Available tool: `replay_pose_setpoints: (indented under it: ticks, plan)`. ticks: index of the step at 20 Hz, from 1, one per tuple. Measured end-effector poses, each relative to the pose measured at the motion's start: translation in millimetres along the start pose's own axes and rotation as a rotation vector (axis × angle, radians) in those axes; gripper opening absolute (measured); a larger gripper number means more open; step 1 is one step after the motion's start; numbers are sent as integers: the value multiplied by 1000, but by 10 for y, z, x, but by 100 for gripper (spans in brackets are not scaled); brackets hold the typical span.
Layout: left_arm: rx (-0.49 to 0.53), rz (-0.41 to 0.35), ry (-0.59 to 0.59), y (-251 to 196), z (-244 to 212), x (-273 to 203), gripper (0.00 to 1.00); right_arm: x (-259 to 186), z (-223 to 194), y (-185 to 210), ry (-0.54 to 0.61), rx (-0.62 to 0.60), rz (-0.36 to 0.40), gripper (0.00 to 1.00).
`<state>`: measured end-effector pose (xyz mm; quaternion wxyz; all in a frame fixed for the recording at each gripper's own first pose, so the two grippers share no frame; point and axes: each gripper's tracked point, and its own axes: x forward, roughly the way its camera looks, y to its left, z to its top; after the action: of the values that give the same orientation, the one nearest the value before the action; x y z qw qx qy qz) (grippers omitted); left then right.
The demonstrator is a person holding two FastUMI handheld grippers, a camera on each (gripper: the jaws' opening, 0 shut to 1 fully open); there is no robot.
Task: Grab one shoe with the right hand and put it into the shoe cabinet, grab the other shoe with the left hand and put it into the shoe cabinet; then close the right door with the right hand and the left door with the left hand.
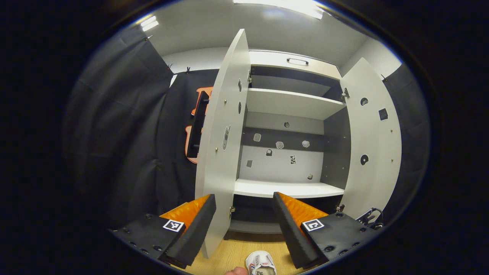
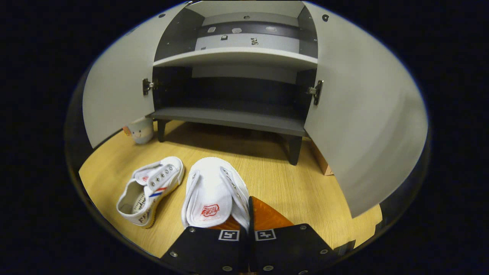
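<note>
In the right gripper view the right gripper (image 2: 248, 214) is closed on the side wall of the white canvas shoe with a red tongue mark (image 2: 214, 193), one finger inside the opening and one outside, the shoe's toe toward twelve o'clock. At nine o'clock of it, just beside but apart, lies the second white canvas shoe with a red and blue side stripe (image 2: 151, 189), its toe angled toward one o'clock. Both sit on the light wood-grain floor (image 2: 275, 179).

From twelve o'clock the grey and white shoe cabinet (image 2: 237, 57) stands on short dark legs, both doors swung wide: the grey left door (image 2: 114, 95) at ten o'clock, the grey right door (image 2: 363, 114) at two o'clock, its lower edge reaching out over the floor. The bottom dark shelf (image 2: 229, 116) lies open between the hinges, with bare floor from shoe to shelf. A small pale cup with a painted face (image 2: 140, 130) stands by the cabinet's left leg, under the left door's edge; a brown box corner (image 2: 321, 162) shows behind the right door.

In the left gripper view the left gripper (image 1: 242, 225) is spread wide with nothing between its fingers, facing the cabinet's upper shelves. The left door's edge rises at twelve o'clock just beyond its left finger (image 1: 196, 225). A white shoe toe shows at six o'clock.
</note>
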<state>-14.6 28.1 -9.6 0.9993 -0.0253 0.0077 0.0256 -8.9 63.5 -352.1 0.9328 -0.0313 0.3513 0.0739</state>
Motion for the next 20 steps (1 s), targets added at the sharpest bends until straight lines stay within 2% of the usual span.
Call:
replay_pose_setpoints:
  ticks: [2,4,6,11,16,20]
  plan:
    - [-4,-13,0,-31,-15,12,99,-271,306,-1,-57,9,-15,0]
    - [-5,-21,-4,-49,-24,41,94,-554,690,49,-112,64,-28,0]
    - [-10,-28,-6,-71,-31,50,96,-773,1060,94,-174,100,-30,0]
    - [-9,-44,-11,-68,-43,71,96,-1161,2060,93,-343,40,-39,0]
    - [-7,-28,-20,42,-40,67,96,-992,3033,55,-446,87,-55,0]
    - [-31,-33,14,54,-157,87,96,-466,3699,-57,-459,68,-101,0]
